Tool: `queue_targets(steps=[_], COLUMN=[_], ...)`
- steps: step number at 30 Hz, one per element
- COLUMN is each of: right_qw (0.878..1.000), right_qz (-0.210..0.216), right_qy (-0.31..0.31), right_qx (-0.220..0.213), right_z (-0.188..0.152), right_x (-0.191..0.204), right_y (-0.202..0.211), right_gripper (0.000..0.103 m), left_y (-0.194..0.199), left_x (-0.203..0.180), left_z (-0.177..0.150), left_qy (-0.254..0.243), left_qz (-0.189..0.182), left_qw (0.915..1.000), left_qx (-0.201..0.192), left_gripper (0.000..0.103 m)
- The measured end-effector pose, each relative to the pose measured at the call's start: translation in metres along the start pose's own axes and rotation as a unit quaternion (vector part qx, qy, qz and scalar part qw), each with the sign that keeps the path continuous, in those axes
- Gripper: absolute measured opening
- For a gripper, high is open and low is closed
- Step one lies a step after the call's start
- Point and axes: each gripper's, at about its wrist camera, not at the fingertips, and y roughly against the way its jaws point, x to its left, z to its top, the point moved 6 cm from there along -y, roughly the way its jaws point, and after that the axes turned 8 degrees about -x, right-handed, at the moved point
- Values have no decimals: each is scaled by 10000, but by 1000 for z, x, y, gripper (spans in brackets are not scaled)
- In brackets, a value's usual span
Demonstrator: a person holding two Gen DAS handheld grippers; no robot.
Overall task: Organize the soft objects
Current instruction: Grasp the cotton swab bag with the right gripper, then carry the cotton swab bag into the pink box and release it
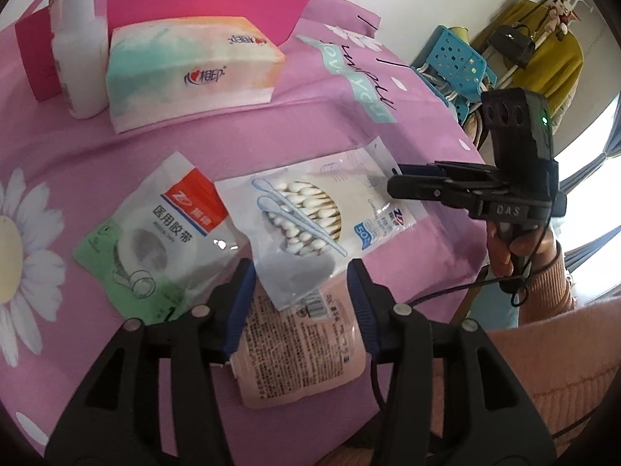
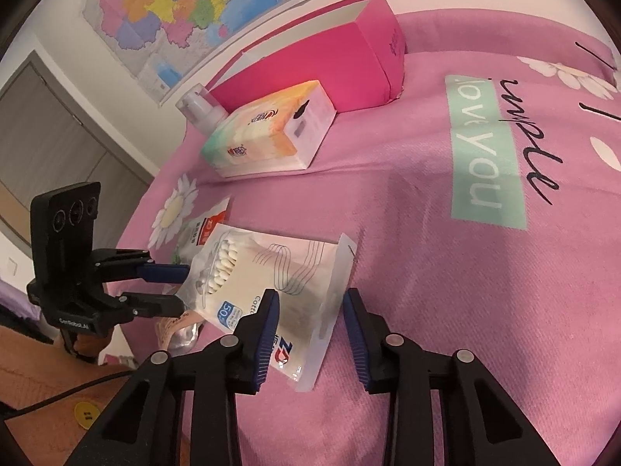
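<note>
While both tools hang low over the pile, the left gripper (image 1: pixel 300 306) has its jaws spread, straddling the near end of the cotton swab bag (image 1: pixel 310 213) and the pink pouch (image 1: pixel 306 345) under it, pads not visibly pressing. From the right wrist view, the right gripper (image 2: pixel 310 330) is also spread around the bag's near corner; contact with its left pad is unclear. Just left of the swab bag lies the medical tape packet (image 1: pixel 163 240), partly overlapped by it. Farther back on the pink bedspread (image 2: pixel 427 272) sit the tissue pack (image 1: pixel 190 73), a white bottle (image 1: pixel 77 58) to its left, and the open pink box (image 2: pixel 330 58) behind. Judging progress: early, three packets loose near the edge, nothing seen in the box, so picking and sorting remain.
</note>
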Motion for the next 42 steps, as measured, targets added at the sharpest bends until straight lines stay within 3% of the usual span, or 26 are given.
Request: queue_targets(steps=[3,6,10,25,42], right_qw=[10000,9999,9998,9980,9889], right_qz=[-22,-79,-60,47,51], right_qy=[6,-17,-120,108,623], right_qx=[-39,-92,-154,-623,-1350], right_z=[-1,-2,-2,29,113], right_x=[0,-4,-7,10,31], right_y=[1,1,4,24,40], right_gripper=[29,20,16,12,12], left_y=[-3,-4,4,34,65], left_x=[3,6,5,-4,3], left_z=[2,3,6,32,115], left_qy=[59,56,119,32,-291], left_qz=[91,238,101,111,491], left_qw=[9999,9997,9998,9972,9883], left_qx=[3,-13,-139,-734,-1413], left_gripper=[49,39,31,31,31])
